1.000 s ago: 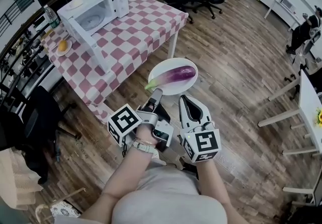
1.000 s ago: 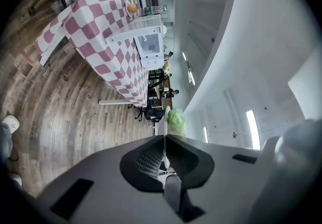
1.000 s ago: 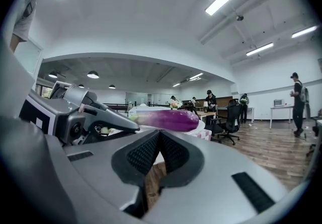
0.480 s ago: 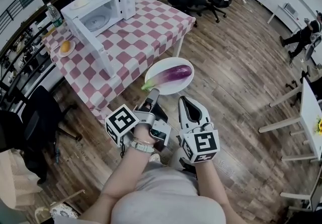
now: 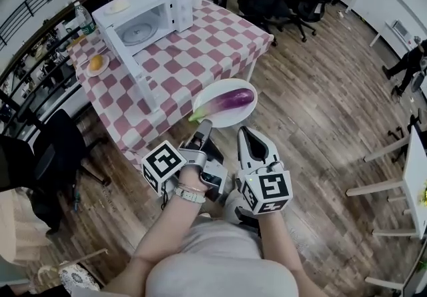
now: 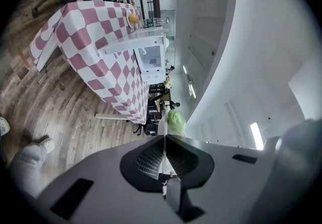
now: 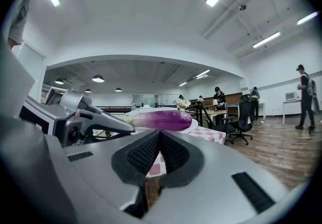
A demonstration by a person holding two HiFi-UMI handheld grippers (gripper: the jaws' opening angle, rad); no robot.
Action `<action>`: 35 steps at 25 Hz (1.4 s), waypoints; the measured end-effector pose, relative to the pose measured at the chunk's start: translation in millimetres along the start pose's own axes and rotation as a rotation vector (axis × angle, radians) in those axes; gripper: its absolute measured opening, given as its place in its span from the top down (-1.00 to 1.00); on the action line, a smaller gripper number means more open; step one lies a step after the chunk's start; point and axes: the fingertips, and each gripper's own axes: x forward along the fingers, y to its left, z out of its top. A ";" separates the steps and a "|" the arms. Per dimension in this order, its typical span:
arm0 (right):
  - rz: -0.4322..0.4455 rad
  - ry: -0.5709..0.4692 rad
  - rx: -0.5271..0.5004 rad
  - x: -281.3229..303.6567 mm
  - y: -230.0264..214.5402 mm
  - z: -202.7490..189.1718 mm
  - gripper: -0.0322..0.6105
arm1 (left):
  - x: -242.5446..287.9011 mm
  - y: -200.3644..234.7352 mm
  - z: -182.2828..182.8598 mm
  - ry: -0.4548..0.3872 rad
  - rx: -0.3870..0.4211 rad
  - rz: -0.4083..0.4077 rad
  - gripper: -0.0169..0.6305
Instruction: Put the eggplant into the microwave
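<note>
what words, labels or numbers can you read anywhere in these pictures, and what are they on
No text can be read in any view.
Marker cubes on the left gripper and right gripper: black and white square patterns only, no letters or numbers.
Microwave: any print on its front is too small to read.
Bottle: any label is too small and blurred to read.
</note>
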 end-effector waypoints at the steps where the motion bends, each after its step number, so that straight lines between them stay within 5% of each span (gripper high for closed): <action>1: 0.010 -0.001 0.003 6.0 -3.2 0.2 0.82 | 5.3 0.2 2.0 -0.011 0.002 -0.001 0.90; 35: 0.424 0.025 -0.020 181.2 -147.3 20.2 0.82 | 183.1 -6.0 50.4 -0.464 -0.050 0.023 0.90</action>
